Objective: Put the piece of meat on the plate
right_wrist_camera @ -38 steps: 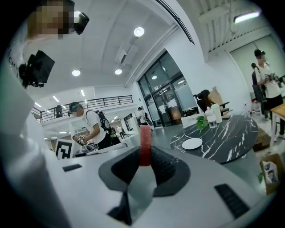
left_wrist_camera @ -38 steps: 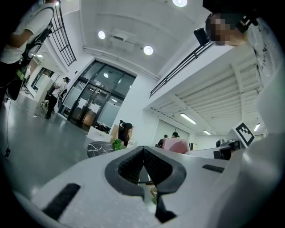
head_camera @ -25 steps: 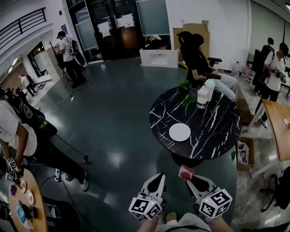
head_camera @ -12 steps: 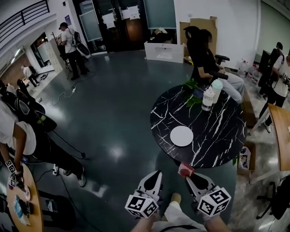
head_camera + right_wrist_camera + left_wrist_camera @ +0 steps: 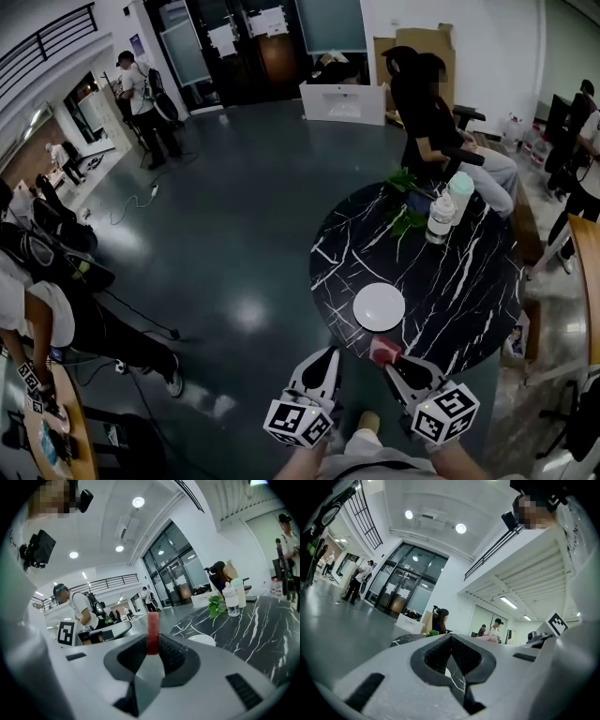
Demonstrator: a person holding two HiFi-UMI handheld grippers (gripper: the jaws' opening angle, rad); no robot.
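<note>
A white plate [image 5: 379, 307] lies near the front of a round black marble table [image 5: 469, 281]. My right gripper [image 5: 390, 362] is shut on a red piece of meat [image 5: 383, 350], held upright at the table's near edge, just short of the plate. In the right gripper view the meat [image 5: 153, 632] stands clamped between the jaws, with the plate [image 5: 202, 640] ahead to the right. My left gripper [image 5: 327, 356] hangs beside it to the left, over the floor, off the table. Its jaws [image 5: 451, 636] meet at the tips with nothing in them.
Two bottles [image 5: 439, 217] and a green plant [image 5: 403, 202] stand at the table's far side, where a person [image 5: 431, 112] sits. More people stand at the left. A wooden table [image 5: 52, 441] is at the lower left, another [image 5: 592, 272] at the right edge.
Both grippers have moved forward toward the black table. The plate now lies much nearer, and the held meat has reached the table's near edge.
</note>
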